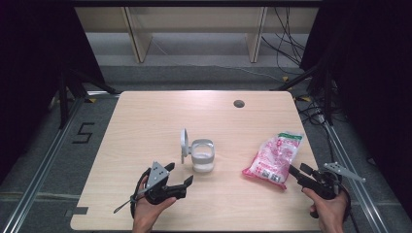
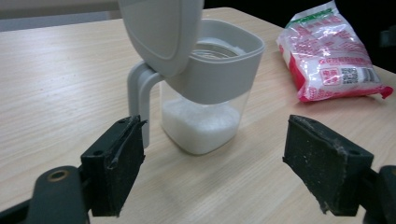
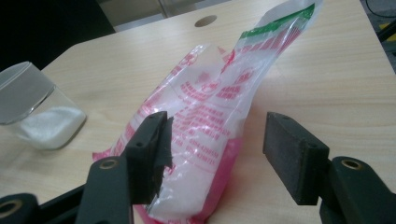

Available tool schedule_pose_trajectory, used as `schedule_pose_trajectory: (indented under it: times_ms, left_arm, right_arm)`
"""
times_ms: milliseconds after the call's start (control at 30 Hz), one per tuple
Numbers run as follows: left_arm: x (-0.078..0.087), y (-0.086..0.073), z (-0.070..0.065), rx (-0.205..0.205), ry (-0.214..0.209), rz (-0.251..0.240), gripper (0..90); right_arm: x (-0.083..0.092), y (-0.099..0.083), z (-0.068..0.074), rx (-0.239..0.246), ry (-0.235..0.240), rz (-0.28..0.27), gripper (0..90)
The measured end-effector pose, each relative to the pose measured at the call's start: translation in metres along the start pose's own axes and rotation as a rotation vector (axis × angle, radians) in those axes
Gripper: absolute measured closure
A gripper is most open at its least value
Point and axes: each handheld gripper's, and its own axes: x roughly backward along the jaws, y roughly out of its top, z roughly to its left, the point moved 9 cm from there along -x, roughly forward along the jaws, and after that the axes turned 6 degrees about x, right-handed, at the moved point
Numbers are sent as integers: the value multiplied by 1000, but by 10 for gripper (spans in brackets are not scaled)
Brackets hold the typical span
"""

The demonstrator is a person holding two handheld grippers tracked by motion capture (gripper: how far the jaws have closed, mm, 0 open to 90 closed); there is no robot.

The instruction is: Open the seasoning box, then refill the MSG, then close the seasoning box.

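Lying on the right half of the bench (image 1: 145,121), the pink-and-white sugar bag (image 1: 274,156) has its long axis running from its near, pink bottom edge away toward its green-striped top, slanting slightly rightward in the high view. The right tongs (image 1: 300,171) sit just at that near edge, pointing up and left into it; in the right gripper view the bag (image 3: 210,126) rises between the jaws, which stand wide, the left pad close against the film and the right pad clearly apart from it, so nothing is clamped. The left tongs (image 1: 179,174) hold nothing either, jaws spread wide, and face the clear canister (image 1: 202,156) from just in front of it. In the left gripper view the canister (image 2: 205,121) shows white grains in its bottom part, a grey collar, and its grey lid (image 2: 161,32) flipped up on the hinge at the left, leaving the mouth open.

The right hand is plainly nearer the bag, the left nearer the canister, and bag and canister lie well apart with bare wood between them. That gap looks like ample room to carry the bag across. The bag's far end lies near the bench's right edge, so any push outward would be risky.
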Motion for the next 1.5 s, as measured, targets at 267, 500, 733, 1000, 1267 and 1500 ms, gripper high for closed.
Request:
schedule_pose_trajectory:
  times_ms: [267, 500, 733, 1000, 1267, 1500]
  left_arm:
    - [0, -1, 8, -3, 22, 13, 208]
    - [1, 4, 17, -28, 52, 14, 258]
    - [6, 11, 28, -41, 84, -1, 395]
    - [7, 16, 33, -84, 88, 8, 521]
    - [8, 22, 36, -150, 102, -37, 755]
    - [9, 23, 37, -166, 105, -42, 826]
  right_arm:
    - [12, -6, 12, -5, 2, 8, 396]
    - [18, -10, 16, 58, 1, 6, 397]
    - [23, -14, 23, 87, 11, 4, 397]
    - [25, -18, 34, 109, 27, -1, 399]
    - [29, -25, 37, 146, 13, 46, 399]
    - [28, -27, 45, 150, 42, 42, 405]
